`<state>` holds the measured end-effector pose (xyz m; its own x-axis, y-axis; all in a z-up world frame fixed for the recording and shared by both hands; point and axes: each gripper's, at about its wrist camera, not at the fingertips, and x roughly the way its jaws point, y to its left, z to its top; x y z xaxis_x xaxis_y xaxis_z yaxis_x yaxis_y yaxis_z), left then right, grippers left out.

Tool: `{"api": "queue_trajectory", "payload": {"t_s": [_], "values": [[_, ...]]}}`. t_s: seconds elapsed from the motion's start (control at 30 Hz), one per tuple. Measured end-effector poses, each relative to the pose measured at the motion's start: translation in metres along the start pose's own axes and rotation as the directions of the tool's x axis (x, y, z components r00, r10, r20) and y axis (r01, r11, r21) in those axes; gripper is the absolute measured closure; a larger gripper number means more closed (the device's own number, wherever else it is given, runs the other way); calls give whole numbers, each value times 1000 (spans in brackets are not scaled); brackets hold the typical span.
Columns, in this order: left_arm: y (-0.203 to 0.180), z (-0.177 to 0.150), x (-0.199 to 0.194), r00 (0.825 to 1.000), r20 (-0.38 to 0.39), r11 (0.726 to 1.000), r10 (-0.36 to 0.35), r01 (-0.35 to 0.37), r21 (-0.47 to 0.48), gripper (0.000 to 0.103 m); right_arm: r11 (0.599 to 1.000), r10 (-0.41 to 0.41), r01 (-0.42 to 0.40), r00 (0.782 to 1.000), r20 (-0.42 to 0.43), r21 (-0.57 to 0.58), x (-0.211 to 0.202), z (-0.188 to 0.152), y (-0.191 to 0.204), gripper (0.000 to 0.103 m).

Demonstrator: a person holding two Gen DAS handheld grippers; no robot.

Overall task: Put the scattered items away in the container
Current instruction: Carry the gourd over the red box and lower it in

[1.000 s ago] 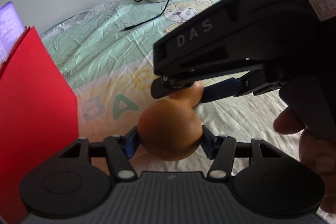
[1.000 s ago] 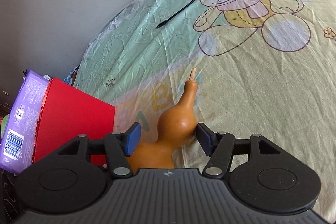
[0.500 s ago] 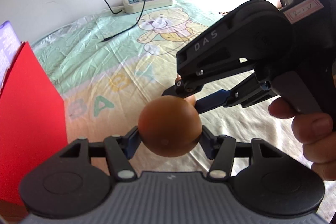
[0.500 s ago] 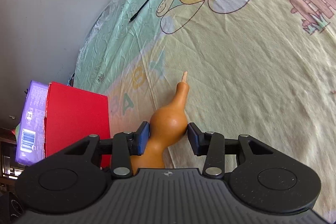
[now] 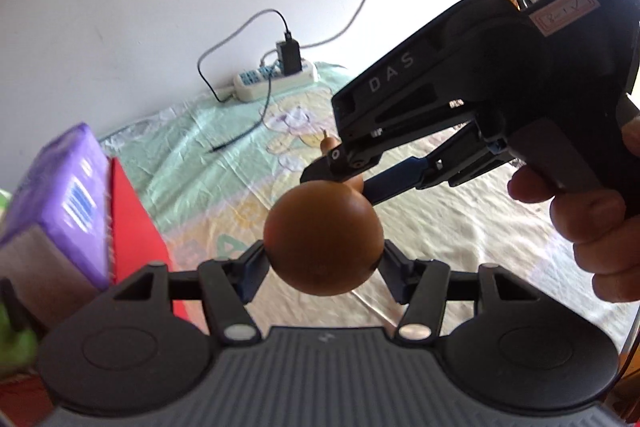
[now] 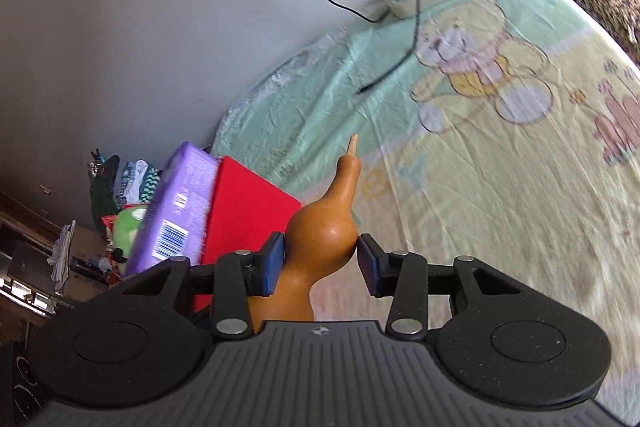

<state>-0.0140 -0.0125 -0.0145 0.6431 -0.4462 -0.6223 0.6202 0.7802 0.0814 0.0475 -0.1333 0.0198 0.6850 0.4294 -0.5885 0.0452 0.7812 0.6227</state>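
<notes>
Gourd (image 6: 320, 239) | two-claw carry, clear of bedsheet (image 6: 500, 207) | left claw (image 5: 320, 263) grips round base | right claw (image 6: 320, 261) clamps upper bulb, steadying neck | red box (image 6: 244, 203), likely container, lies ahead-left of both claws.

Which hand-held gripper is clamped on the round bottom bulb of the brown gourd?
The left hand-held gripper grips the brown gourd at its round lower bulb; the right hand-held gripper grips the smaller upper bulb below the neck.
</notes>
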Motion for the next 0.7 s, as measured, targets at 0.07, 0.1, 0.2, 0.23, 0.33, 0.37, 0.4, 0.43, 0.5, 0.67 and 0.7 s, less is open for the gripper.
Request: {"api": "queue_trajectory", "payload": {"t_s": [0.07, 0.1, 0.2, 0.23, 0.33, 0.37, 0.4, 0.43, 0.5, 0.67, 0.7], "values": [[19, 14, -19, 998, 55, 1000, 30, -29, -12, 44, 997, 43, -42, 999, 22, -58, 0, 12, 30, 60], [28, 19, -29, 996, 80, 999, 45, -43, -19, 44, 995, 65, -62, 998, 28, -82, 0, 17, 44, 60], [56, 29, -58, 986, 140, 995, 95, -89, -48, 44, 981, 134, -128, 991, 31, -147, 5, 25, 85, 60], [66, 31, -69, 981, 160, 993, 113, -104, -62, 44, 974, 157, -150, 987, 27, -168, 8, 25, 98, 60], [92, 27, -99, 965, 199, 982, 169, -148, -115, 43, 954, 210, -205, 978, 0, -217, 26, 22, 137, 60], [101, 24, -106, 960, 203, 977, 192, -168, -128, 43, 948, 226, -223, 974, -16, -225, 35, 19, 148, 60], [108, 20, -112, 955, 203, 972, 218, -193, -138, 43, 942, 241, -242, 970, -32, -232, 44, 17, 159, 60], [116, 15, -119, 948, 204, 965, 244, -217, -147, 43, 936, 254, -259, 966, -53, -239, 55, 14, 171, 60], [132, 3, -131, 933, 191, 947, 305, -276, -163, 43, 925, 269, -283, 959, -88, -253, 76, 7, 191, 60], [174, -27, -144, 912, 107, 904, 397, -368, -219, 43, 908, 269, -309, 948, -172, -283, 122, -19, 237, 60], [181, -33, -145, 907, 88, 895, 411, -384, -225, 43, 905, 268, -313, 945, -186, -289, 129, -24, 243, 60]]}}
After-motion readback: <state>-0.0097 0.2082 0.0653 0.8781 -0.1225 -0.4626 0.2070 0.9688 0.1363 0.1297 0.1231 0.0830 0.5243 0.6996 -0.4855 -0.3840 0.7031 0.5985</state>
